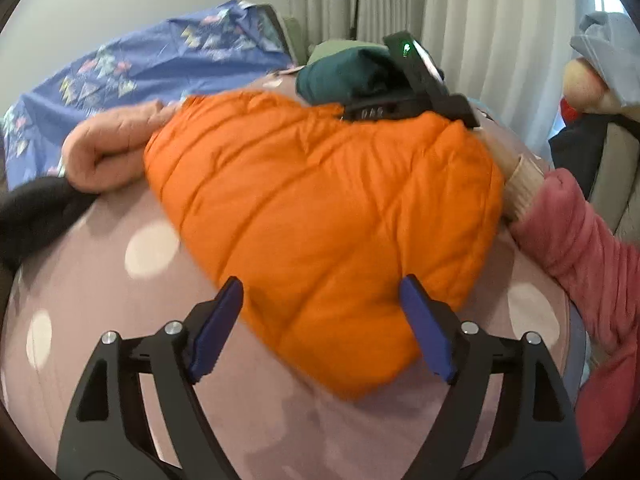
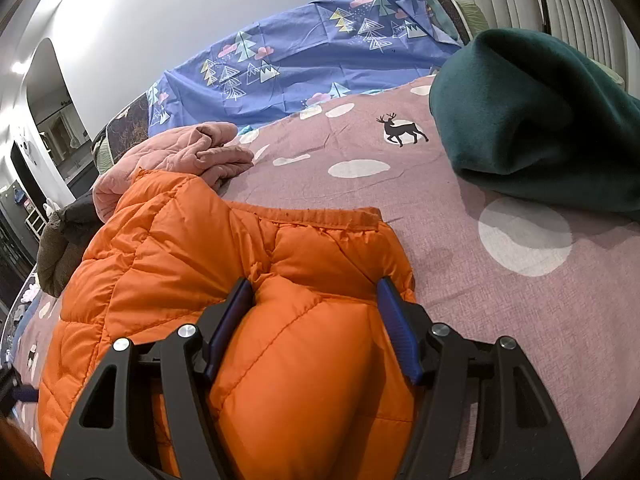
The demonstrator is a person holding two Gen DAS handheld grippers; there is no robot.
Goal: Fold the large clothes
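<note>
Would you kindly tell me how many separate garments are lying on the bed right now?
4: the orange puffer jacket in the middle, the pink garment and a dark one beyond it, and the folded dark green garment at the far side. More may be hidden.

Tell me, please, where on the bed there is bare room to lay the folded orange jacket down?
The widest bare bedspread lies between the orange jacket and the green garment. A narrower strip runs from the pink garment towards the deer print. Another bare patch sits by the left gripper. The jacket's far side is crowded with the pink and dark clothes.
</note>
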